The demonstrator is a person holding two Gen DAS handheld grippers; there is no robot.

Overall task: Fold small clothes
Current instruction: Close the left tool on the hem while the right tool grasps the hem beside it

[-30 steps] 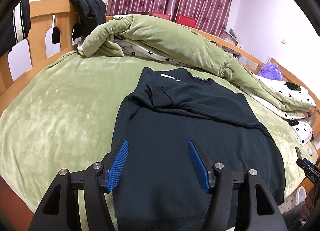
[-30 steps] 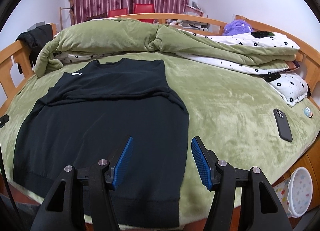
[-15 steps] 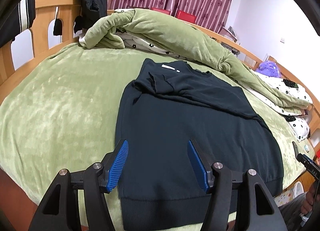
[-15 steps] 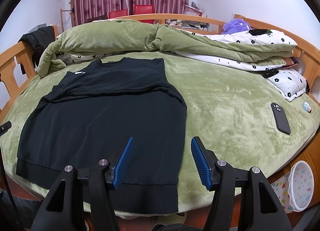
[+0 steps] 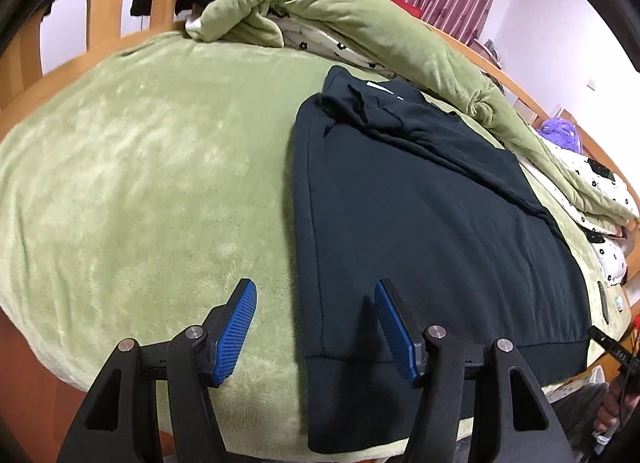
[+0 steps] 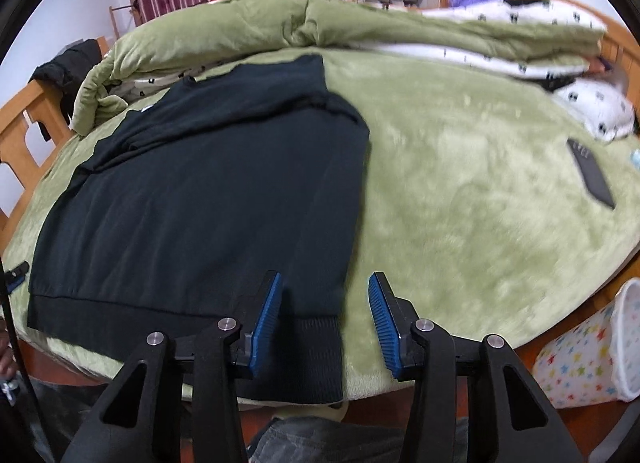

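A dark sweatshirt (image 5: 420, 215) lies flat on the green bed cover (image 5: 140, 183), sleeves folded across its upper part, ribbed hem toward me. My left gripper (image 5: 314, 303) is open and empty, straddling the sweatshirt's left side seam near the hem corner. In the right wrist view the sweatshirt (image 6: 208, 199) fills the left half; my right gripper (image 6: 324, 295) is open and empty over its right hem corner, whose ribbed band hangs over the bed's edge.
A rolled green duvet (image 5: 360, 23) and white floral bedding (image 6: 500, 51) lie along the far side. A dark phone (image 6: 592, 179) lies on the cover at right. A star-patterned bin (image 6: 592, 351) stands on the floor. A wooden bed frame (image 5: 100, 3) surrounds the bed.
Both grippers have pulled back and shifted outward toward the hem corners: the left one to the sweatshirt's left edge, the right one to its right edge. The sweatshirt has not moved.
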